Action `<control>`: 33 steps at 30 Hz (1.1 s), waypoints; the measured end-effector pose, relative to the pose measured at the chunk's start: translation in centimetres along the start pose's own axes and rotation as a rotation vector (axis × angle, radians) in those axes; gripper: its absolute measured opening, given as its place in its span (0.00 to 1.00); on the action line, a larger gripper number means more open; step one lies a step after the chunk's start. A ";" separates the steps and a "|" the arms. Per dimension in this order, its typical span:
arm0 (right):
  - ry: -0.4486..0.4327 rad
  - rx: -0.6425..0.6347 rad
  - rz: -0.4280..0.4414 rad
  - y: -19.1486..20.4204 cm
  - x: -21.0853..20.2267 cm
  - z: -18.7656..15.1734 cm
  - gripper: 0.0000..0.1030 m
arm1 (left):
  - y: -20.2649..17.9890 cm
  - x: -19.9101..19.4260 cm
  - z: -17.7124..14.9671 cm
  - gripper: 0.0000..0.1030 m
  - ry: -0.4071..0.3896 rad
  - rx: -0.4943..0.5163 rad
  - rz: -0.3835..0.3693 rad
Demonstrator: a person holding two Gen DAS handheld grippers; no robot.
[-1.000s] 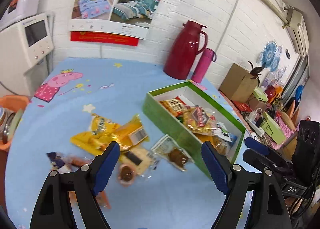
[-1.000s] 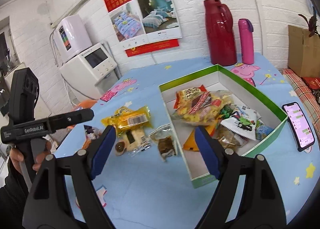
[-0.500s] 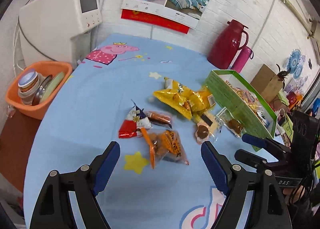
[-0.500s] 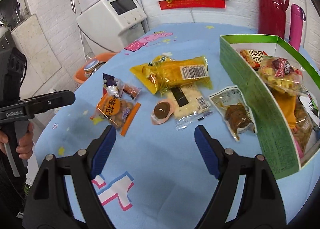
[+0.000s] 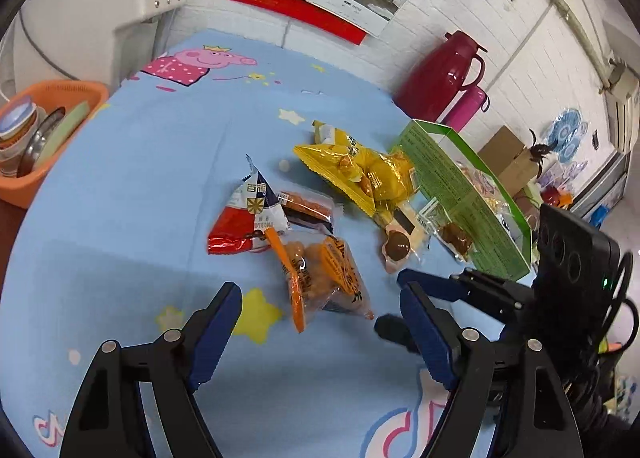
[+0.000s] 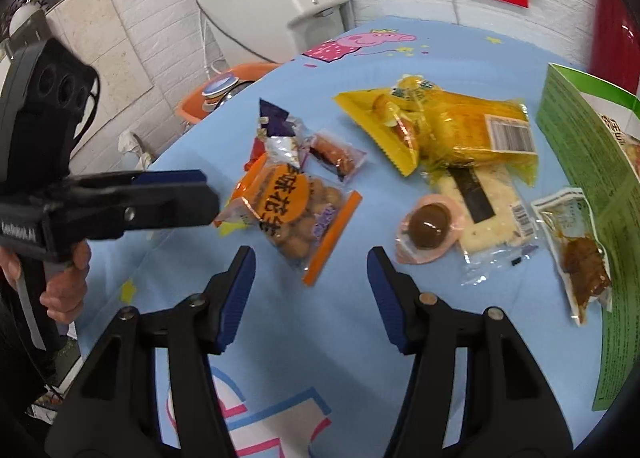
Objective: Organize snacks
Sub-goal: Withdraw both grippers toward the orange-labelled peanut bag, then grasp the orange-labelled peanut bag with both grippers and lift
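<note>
While both claws hang over the blue tablecloth (image 5: 132, 194), neither has hold of anything. The left gripper (image 5: 320, 332) has its blue-padded jaws spread wide, and just ahead of them lies the orange peanut bag (image 5: 320, 278), flat on the cloth. The right gripper (image 6: 311, 290) is likewise wide apart and empty, with the same peanut bag just beyond its left finger and a sealed brown egg packet (image 6: 428, 228) beyond its right one. Behind the peanuts sit a red-and-white triangular pouch (image 5: 248, 214) and a small sausage pack (image 5: 306, 206), touching one another. Farther out, a yellow snack bag (image 6: 448, 130) overlaps a pale rice-cake wrapper (image 6: 488, 214). A brown meat packet (image 6: 576, 250) lies against the green box (image 6: 588, 182), which holds more snacks.
</note>
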State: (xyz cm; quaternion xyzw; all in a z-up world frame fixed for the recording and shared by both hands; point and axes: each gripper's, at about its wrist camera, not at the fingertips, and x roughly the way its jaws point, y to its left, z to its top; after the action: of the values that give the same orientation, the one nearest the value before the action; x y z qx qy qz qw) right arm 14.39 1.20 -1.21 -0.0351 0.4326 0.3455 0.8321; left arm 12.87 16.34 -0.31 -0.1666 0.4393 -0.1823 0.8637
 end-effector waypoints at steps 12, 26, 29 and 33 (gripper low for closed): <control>-0.016 0.021 -0.004 0.2 1.7 0.2 0.32 | 0.0 3.1 0.1 0.38 0.067 0.001 -0.038; -0.245 0.084 -0.030 -2.4 -9.4 -2.0 0.16 | -10.5 0.5 2.0 0.38 -0.015 0.171 -0.096; -0.300 0.094 -0.050 -3.4 -12.1 -2.4 0.12 | -13.5 1.2 2.7 0.38 -0.007 0.206 -0.145; -0.346 0.139 -0.129 -6.0 -14.9 -3.1 0.12 | -17.8 2.4 3.6 0.38 -0.019 0.278 -0.197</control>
State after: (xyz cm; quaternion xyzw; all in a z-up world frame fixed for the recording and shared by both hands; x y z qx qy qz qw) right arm 10.15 -12.54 6.50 0.0545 0.3029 0.2616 0.9148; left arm 14.12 0.05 7.97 -0.0895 0.3835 -0.3233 0.8605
